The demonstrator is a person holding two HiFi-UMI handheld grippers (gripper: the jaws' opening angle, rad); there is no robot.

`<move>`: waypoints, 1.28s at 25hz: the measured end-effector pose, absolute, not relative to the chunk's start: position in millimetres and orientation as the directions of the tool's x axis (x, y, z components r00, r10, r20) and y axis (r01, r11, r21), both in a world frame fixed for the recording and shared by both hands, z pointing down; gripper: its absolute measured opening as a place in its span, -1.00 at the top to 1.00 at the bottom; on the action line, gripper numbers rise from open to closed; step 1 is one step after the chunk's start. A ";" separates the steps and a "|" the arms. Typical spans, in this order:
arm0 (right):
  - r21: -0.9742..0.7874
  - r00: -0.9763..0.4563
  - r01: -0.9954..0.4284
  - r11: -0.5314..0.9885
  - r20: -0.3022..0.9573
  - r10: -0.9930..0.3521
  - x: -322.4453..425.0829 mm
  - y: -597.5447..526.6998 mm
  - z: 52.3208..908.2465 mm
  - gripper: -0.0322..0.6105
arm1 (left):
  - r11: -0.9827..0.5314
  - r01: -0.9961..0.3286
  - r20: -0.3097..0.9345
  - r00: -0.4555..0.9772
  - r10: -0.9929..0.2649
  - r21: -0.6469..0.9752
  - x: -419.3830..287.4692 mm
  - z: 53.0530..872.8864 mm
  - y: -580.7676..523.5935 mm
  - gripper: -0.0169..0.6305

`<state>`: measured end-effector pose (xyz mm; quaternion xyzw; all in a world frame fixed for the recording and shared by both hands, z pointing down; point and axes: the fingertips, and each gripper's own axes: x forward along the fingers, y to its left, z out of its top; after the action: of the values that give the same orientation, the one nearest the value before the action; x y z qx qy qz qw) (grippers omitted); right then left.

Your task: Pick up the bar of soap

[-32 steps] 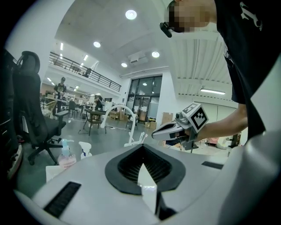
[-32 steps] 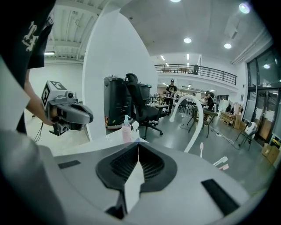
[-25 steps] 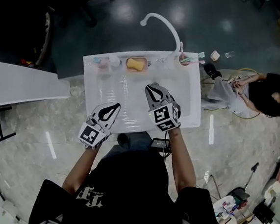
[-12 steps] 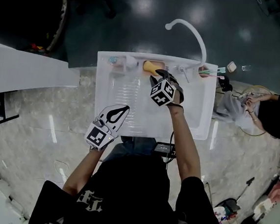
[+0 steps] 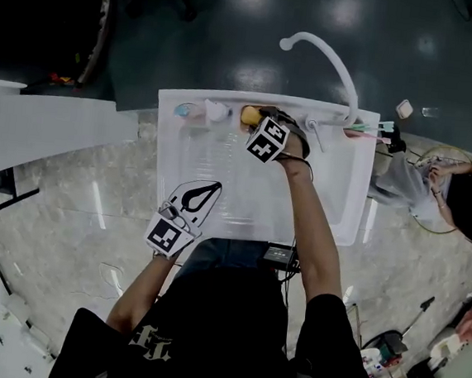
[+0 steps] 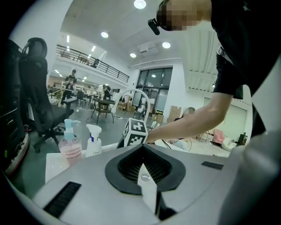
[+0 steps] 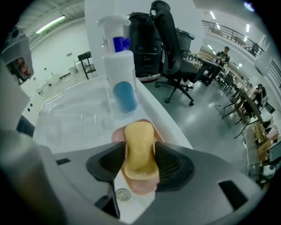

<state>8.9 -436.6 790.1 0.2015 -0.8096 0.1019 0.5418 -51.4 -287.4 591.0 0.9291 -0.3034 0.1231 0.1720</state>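
Our right gripper (image 7: 139, 163) straddles the soap (image 7: 138, 140) on its dish (image 7: 139, 188), jaws just opened, not yet squeezing; left gripper (image 6: 144, 163) closed, empty. Grip and lift remain.

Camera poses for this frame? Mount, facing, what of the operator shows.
Head view: on the person's head, steeply down at the white sink; shows torso, left gripper, right gripper.
Left gripper view: on the left gripper, about level across the sink; shows its shut jaws and the right forearm.
Right gripper view: on the right gripper, steeply down at the soap between its jaws, which have just been opening.
Shared: soap in head and right gripper views.
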 end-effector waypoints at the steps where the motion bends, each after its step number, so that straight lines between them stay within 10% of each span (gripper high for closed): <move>1: 0.042 -0.324 -0.427 0.903 0.925 -0.197 8.4 -437.0 794.7 0.30 | -0.754 -0.607 0.339 0.784 -0.519 0.249 -50.0 593.9 -289.9 0.92; 12: -0.023 -0.122 -0.236 0.972 0.993 -0.006 6.7 -438.9 810.7 0.29 | -0.738 -0.614 0.391 0.775 -0.497 0.279 -31.6 616.9 -321.4 0.92; 32: 0.136 -0.224 -0.393 0.909 0.945 -0.238 19.9 -437.2 791.5 0.27 | -0.727 -0.650 0.364 0.747 -0.557 0.221 -35.4 596.0 -311.0 0.92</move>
<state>19.9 -437.2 791.5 0.2024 -0.7795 0.0657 0.5892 -35.4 -311.0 596.0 0.9190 -0.3282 0.1376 0.1695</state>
